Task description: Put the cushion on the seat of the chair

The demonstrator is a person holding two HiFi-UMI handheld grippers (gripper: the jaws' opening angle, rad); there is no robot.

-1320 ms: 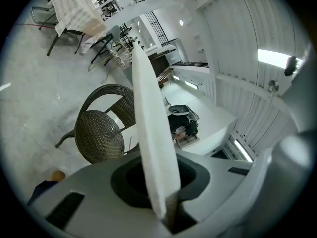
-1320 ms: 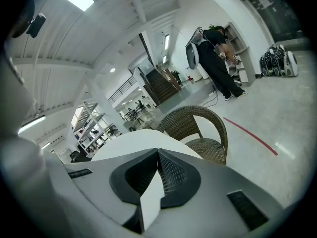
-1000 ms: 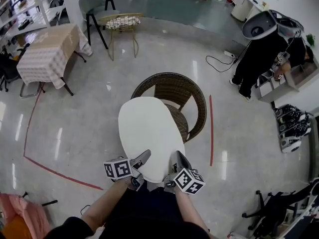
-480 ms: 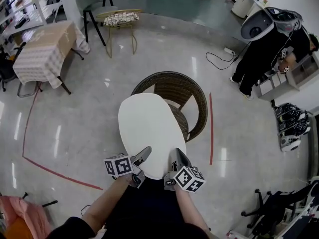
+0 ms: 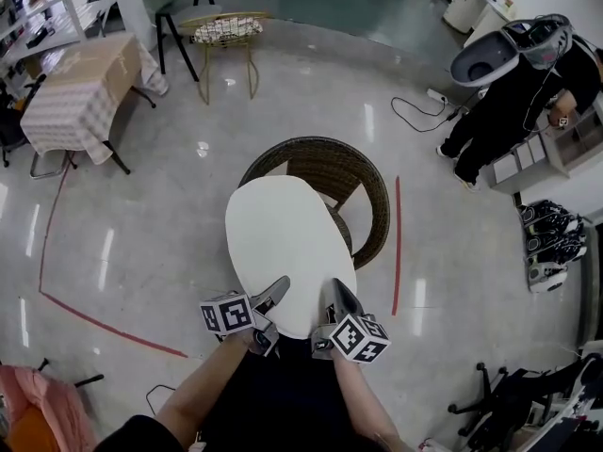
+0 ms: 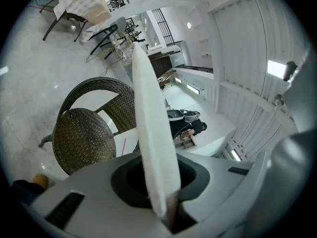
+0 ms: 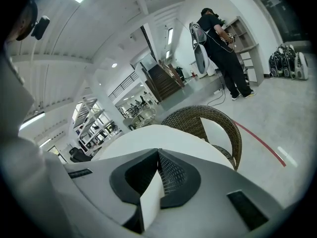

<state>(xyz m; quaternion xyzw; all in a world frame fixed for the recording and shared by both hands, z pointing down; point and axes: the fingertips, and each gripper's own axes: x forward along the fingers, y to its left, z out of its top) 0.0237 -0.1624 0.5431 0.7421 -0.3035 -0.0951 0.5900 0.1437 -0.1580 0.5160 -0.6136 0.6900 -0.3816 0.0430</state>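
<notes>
A flat white oval cushion hangs in the air over the near side of a round brown wicker chair, hiding most of the seat. My left gripper is shut on the cushion's near left edge, and in the left gripper view the cushion stands edge-on between the jaws, with the woven seat to its left. My right gripper is shut on the near right edge; in the right gripper view the cushion spreads out ahead, the chair back beyond it.
A red floor line runs right of the chair. A person in black stands at a shelf at the far right. A clothed table, a dark chair and a wire-frame chair stand at the back left.
Both grippers and the cushion have drifted slightly toward the chair, so the cushion covers a little more of the seat. The grip is unchanged.
</notes>
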